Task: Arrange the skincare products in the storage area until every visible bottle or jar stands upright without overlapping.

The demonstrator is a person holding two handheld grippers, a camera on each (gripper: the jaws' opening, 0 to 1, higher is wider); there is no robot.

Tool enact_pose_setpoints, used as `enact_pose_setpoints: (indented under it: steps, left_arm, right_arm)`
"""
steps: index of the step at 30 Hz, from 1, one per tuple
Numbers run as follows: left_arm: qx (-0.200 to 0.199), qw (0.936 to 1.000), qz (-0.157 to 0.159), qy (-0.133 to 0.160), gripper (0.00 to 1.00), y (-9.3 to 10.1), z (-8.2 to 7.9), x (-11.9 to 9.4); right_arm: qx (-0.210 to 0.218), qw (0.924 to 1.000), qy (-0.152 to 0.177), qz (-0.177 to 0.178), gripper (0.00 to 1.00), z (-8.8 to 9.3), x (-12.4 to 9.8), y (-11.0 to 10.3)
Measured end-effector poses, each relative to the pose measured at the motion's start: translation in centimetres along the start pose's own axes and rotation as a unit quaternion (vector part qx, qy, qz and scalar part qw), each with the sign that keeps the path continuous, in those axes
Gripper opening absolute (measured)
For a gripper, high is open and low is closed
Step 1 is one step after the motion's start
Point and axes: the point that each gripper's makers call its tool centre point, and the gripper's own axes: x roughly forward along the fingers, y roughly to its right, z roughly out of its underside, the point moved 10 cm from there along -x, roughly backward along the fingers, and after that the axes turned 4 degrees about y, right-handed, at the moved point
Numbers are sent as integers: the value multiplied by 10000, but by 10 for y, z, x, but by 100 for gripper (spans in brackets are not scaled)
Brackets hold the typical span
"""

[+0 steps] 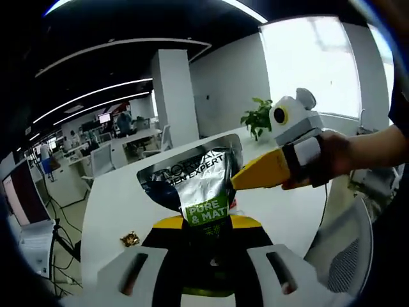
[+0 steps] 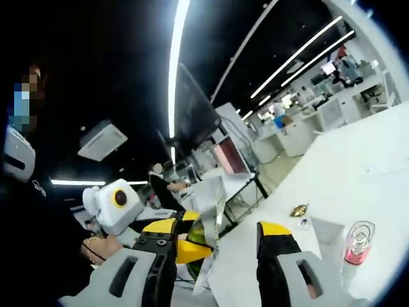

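A silver and dark tube [image 1: 198, 182] with a green "PURE & MAT" label stands up between the jaws of my left gripper [image 1: 204, 227], which is shut on its lower end. My right gripper [image 1: 239, 180], held by a hand [image 1: 332, 160], comes in from the right with its yellow tip at the tube's right edge. In the right gripper view the tube [image 2: 212, 220] shows edge-on between the spread jaws of my right gripper [image 2: 214, 233], which is open. The left gripper [image 2: 182, 246] sits just behind it. A clear bottle with pink liquid [image 2: 356, 246] stands upright on the white table [image 2: 358, 166].
A small gold wrapped thing [image 1: 130, 239] lies on the white table [image 1: 121, 192], also seen as the gold thing [image 2: 298, 210] beside a flat white packet [image 2: 327, 229]. A mesh chair [image 1: 350, 252] stands at the right. A potted plant [image 1: 257, 118] is at the far table end.
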Motion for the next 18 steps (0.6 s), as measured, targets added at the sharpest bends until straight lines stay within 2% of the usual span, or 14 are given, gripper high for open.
enact_pose_setpoints:
  steps: [2, 4, 8, 10, 18]
  left_arm:
    - [-111, 9999, 109, 65, 18, 2, -1, 1]
    - [-98, 9998, 146, 55, 18, 3, -1, 2]
    - [-119, 9998, 187, -1, 18, 2, 1, 4]
    - [-109, 9997, 223, -28, 18, 3, 2, 4]
    - [-303, 9989, 346, 13, 19, 4, 2, 5]
  right_arm:
    - [11, 10000, 13, -19, 44, 0, 1, 0]
    - [10, 10000, 45, -8, 35, -1, 0, 0]
    - [39, 9999, -38, -146, 25, 0, 0, -3]
    - [54, 9996, -65, -258, 15, 1, 0, -6]
    - [15, 9998, -121, -176, 3, 1, -2, -4]
